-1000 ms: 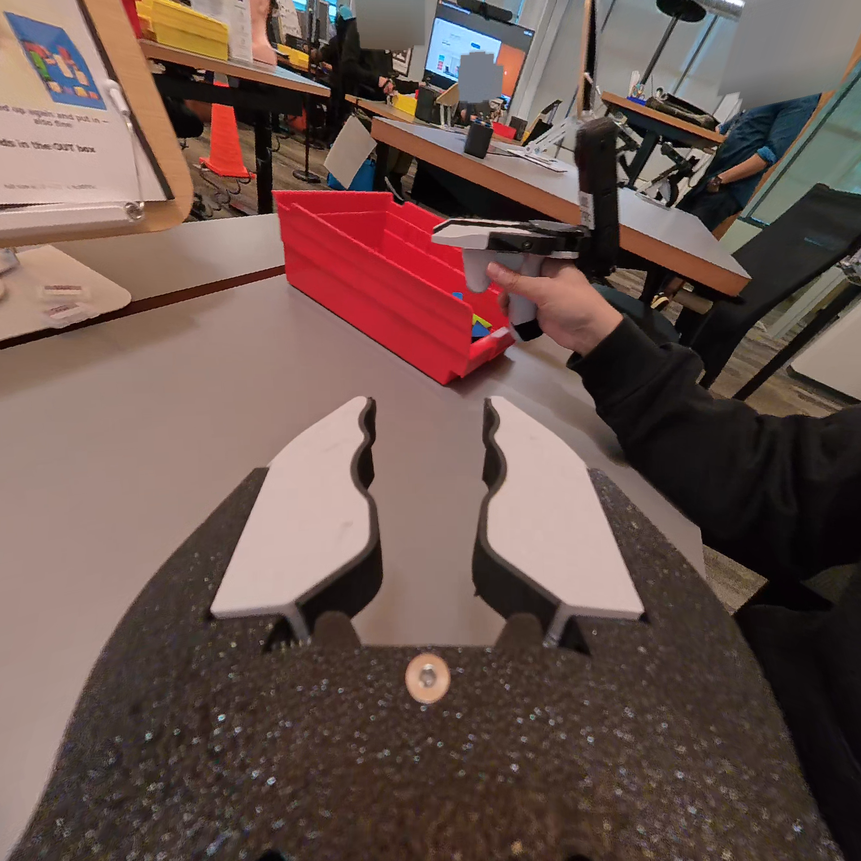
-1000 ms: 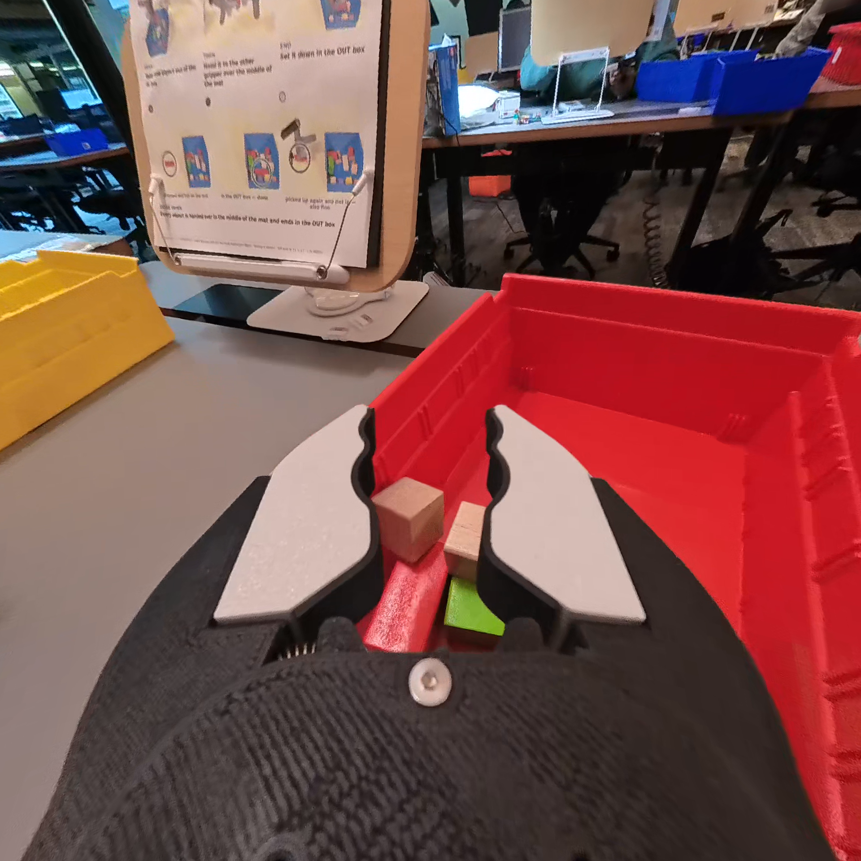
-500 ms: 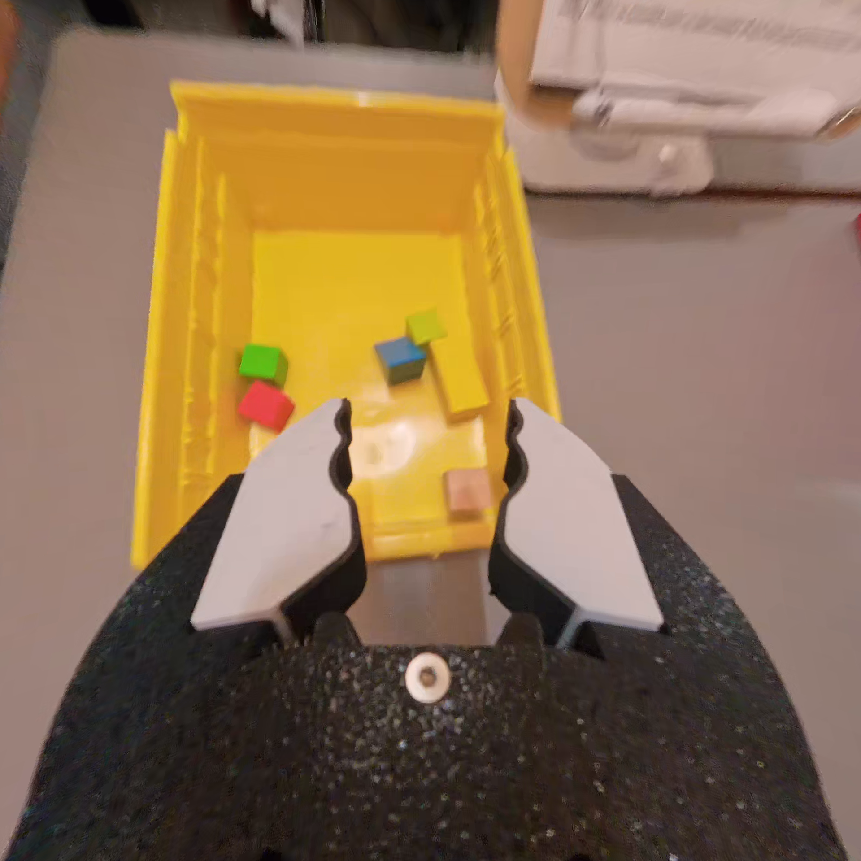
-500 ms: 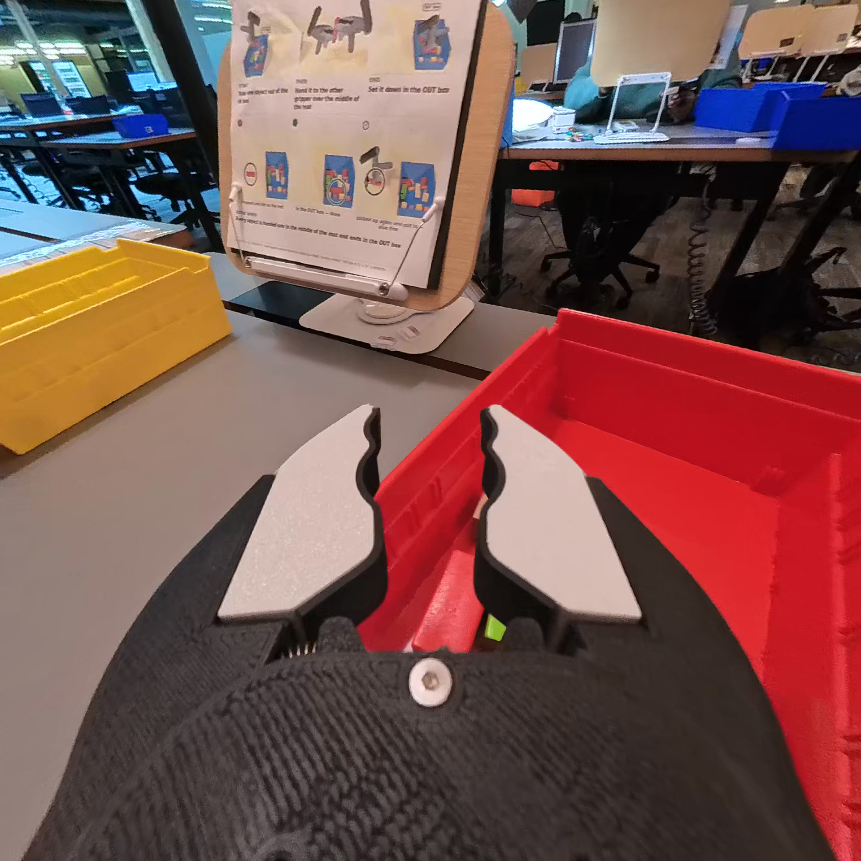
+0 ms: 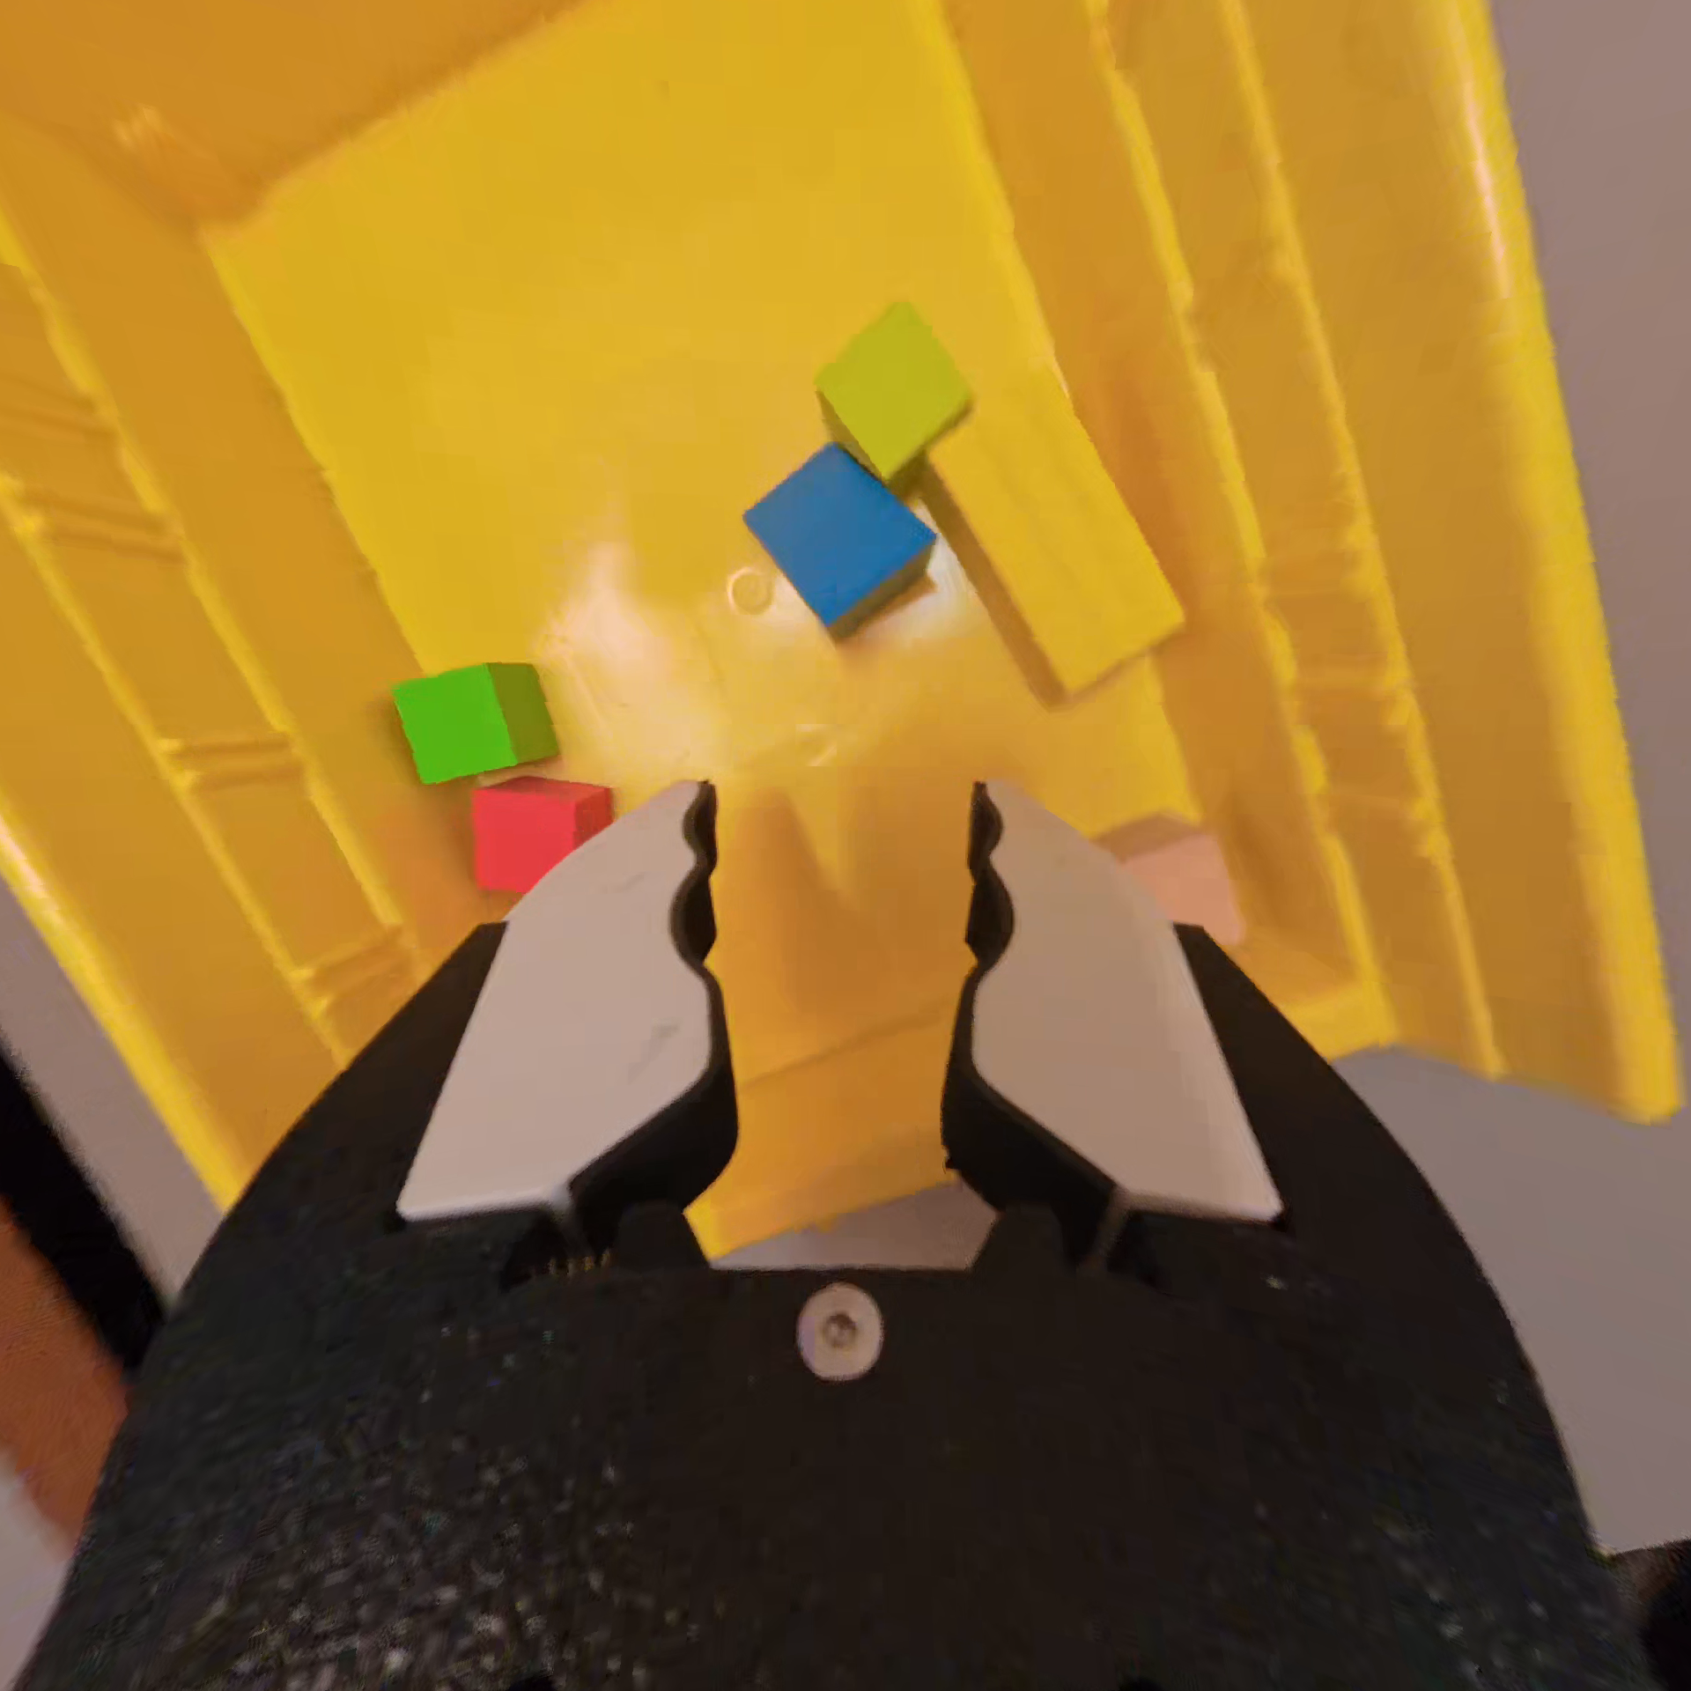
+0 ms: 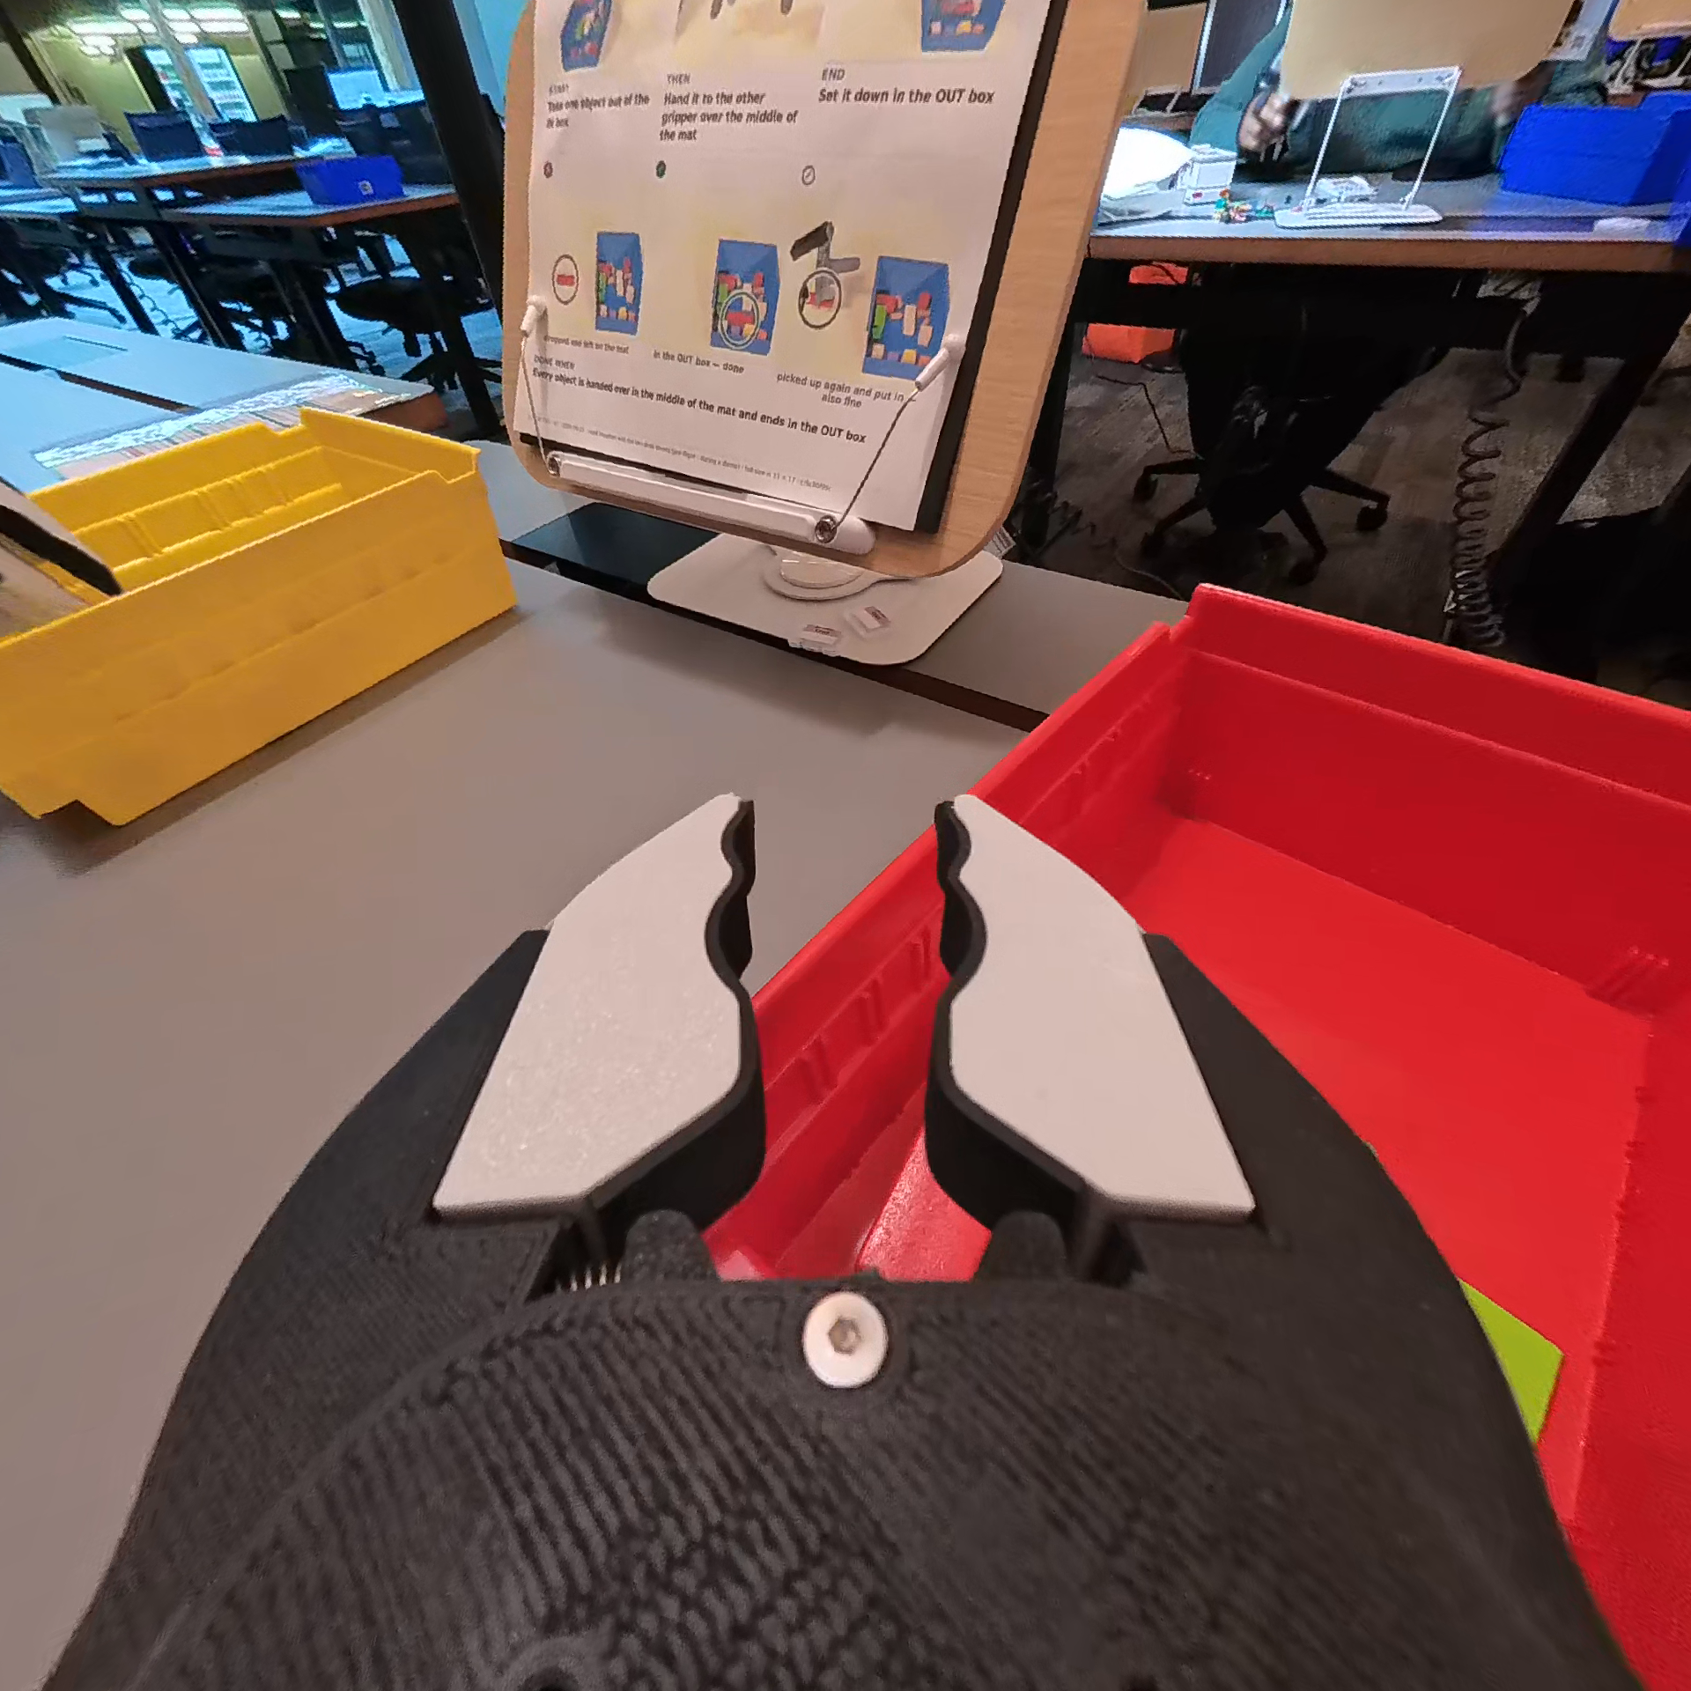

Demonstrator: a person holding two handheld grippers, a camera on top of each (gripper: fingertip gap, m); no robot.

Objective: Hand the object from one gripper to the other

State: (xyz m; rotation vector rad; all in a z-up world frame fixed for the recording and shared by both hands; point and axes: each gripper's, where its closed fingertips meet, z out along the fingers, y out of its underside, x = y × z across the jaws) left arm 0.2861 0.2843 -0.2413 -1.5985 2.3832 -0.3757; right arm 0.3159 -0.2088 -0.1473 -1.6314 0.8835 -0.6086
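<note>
Blocks: six small blocks lie loose on the floor of the yellow bin (image 5: pixel 586 302), none of them held by either gripper.
Blue block (image 5: pixel 837 535): near the middle of the bin floor, just beside a lime-green block (image 5: pixel 892 389) and a long yellow block (image 5: pixel 1052 549); the three sit close together toward the right wall.
Green block (image 5: pixel 471 723): toward the left wall, with a red block (image 5: pixel 531 828) just beside it on the near side.
Tan block (image 5: pixel 1185 869): at the near right of the floor, partly hidden behind the left gripper's right finger; blurred.
Left gripper (image 5: pixel 842 805): pointed down into the yellow bin, jaws wide apart with only bare bin floor between them; the fingertips hang above the near part of the floor, between the red block and the tan block.
Right gripper (image 6: pixel 844 814): jaws apart and holding nothing, over the near left wall of the red bin (image 6: pixel 1373 823), with grey table (image 6: pixel 412 869) showing between the fingertips.
Red bin contents: a sliver of something lime-green (image 6: pixel 1514 1373) shows at the near right, mostly hidden by the gripper body.
Yellow bin from the right: it stands on the table well to the left (image 6: pixel 256 595), apart from the red bin.
Beyond: an instruction sheet on a wooden board (image 6: pixel 778 274) stands on a white base at the far edge of the table, between the two bins.
</note>
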